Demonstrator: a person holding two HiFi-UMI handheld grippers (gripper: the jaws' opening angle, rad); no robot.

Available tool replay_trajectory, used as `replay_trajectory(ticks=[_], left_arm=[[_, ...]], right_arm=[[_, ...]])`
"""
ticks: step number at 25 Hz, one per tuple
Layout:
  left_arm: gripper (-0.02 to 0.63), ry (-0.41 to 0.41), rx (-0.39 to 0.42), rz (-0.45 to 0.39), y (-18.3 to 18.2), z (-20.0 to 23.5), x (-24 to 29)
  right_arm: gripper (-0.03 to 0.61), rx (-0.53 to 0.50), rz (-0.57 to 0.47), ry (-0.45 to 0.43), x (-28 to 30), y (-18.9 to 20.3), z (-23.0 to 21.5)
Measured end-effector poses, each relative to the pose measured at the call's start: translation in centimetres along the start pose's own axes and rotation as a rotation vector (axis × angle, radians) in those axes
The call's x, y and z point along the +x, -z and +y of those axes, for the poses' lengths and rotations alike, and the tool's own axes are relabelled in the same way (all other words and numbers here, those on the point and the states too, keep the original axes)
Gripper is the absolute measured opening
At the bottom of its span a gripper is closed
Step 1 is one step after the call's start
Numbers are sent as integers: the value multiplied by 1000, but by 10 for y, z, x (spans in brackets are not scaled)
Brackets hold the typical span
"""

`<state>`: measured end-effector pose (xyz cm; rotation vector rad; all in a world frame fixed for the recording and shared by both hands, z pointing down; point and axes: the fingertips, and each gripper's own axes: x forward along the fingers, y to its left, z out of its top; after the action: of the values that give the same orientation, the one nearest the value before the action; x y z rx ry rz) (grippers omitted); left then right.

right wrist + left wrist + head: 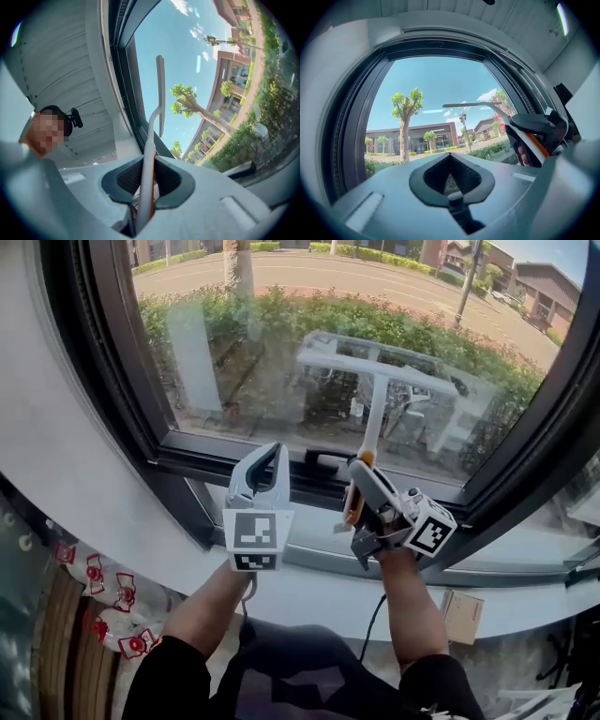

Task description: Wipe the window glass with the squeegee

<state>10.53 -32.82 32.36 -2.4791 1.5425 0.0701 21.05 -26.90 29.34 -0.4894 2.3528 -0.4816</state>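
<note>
The white squeegee (373, 371) stands upright against the window glass (272, 343), with its T-shaped blade on the lower middle of the pane. My right gripper (362, 486) is shut on its handle just above the lower frame. In the right gripper view the handle (149, 154) runs up between the pads to the blade (160, 89). My left gripper (266, 459) is just to the left of it, shut on nothing, pointing at the glass. The left gripper view shows its closed jaws (450, 161), the blade (471, 104) and the right gripper (536, 133) at the right.
The dark window frame (225, 457) runs along the bottom and up both sides. Below it lies a white sill (309, 589). A cardboard box (461, 615) sits on the floor at the right, and red-and-white packets (105, 601) lie at the lower left.
</note>
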Motion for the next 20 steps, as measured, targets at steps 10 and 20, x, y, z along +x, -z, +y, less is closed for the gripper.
replay_trajectory(ticks=[10, 20], left_arm=[[18, -15, -5, -103, -56, -30, 21], [18, -46, -38, -15, -7, -54, 9]], right_arm=[[48, 43, -9, -22, -16, -36, -5], [48, 84, 12, 11, -51, -16, -15]])
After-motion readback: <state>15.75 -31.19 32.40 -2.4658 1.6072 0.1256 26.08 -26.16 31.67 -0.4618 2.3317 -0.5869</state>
